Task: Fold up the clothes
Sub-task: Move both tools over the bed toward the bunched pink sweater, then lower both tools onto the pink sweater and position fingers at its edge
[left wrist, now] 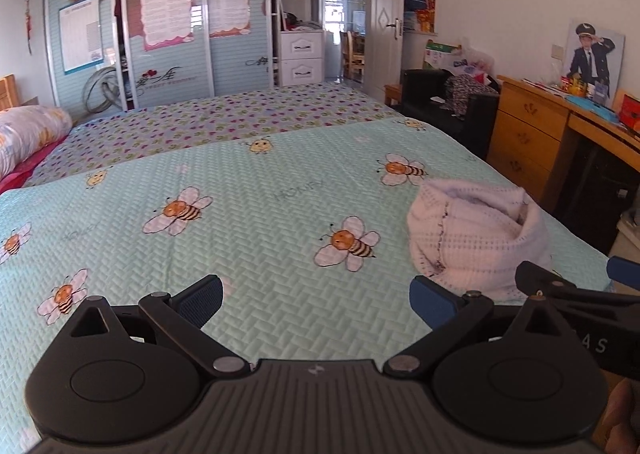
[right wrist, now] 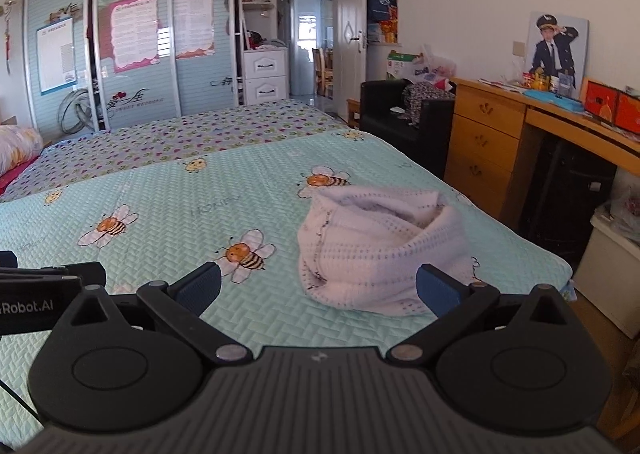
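Left gripper (left wrist: 316, 300): jaws spread wide, holding nothing; low centre of left wrist view, above the bedspread (left wrist: 248, 214).
Right gripper (right wrist: 318, 290): jaws also spread, nothing between them; low centre of right wrist view, right pad overlapping the garment's near edge in frame, contact unclear.
Garment: white knit garment (right wrist: 376, 250), looks like a waffle-knit sweater, bunched in a rounded heap, right of centre in right wrist view, centre right in left wrist view (left wrist: 472, 238); near the bed's right-hand edge.
Fold state: heaped, not a flat fold; could be a loose roll or a crumpled pile, cannot tell which.
Risk 1: heap sits close to the bed edge; a pull toward frame right could drag it off.
Risk 2: thick bunched layers; a pinch may catch several plies, or the quilted bedspread beneath.
Risk 3: open knit may snag on the pads (right wrist: 436, 290).
Risk 4: grippers side by side, may collide.
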Motion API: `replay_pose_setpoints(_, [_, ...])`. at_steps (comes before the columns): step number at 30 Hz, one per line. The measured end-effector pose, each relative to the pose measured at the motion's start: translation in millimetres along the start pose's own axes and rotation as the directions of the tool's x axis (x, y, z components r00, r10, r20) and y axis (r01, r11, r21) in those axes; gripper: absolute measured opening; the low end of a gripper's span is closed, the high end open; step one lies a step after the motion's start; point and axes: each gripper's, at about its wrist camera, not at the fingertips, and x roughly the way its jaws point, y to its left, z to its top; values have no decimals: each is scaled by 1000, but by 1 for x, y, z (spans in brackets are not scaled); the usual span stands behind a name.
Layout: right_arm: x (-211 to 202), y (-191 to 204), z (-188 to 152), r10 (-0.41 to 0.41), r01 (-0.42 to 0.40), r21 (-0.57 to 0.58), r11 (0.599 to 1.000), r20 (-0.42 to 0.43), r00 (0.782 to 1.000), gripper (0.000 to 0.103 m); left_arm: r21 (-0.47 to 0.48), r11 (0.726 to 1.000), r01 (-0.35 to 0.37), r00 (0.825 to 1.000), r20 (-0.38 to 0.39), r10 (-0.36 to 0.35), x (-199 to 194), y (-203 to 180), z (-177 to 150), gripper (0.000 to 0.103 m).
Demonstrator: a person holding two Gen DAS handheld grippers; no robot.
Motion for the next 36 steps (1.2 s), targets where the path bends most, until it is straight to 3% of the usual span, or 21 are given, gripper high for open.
replay_pose_setpoints(11, [30, -65, -21, -68, 75, 94, 993, -81, 994, 103, 58, 997, 59, 992, -113, -52, 47, -57, -12, 101])
replay_pose_setpoints(20, [17, -80, -67, -48, 73, 155, 985, -158, 986, 103, -21, 990, 143, 952, -270, -143, 24, -60, -74, 99])
replay_pose_setpoints(24, [-2, -77, -84, -60, 83, 169, 982, -137, 989, 103, -56, 992, 114, 956, -265, -125, 18, -51, -75, 99])
replay_pose_setpoints(28, [-13, -66, -88, -58, 77, 157, 985, -124, 991, 103, -127, 983, 129, 947, -277, -160, 11, -42, -76, 100])
replay_pose_setpoints(36, [5, -75, -68, -84, 105, 163, 981, -133, 988, 102, 7, 994, 105, 966, -236, -100, 27, -50, -57, 100])
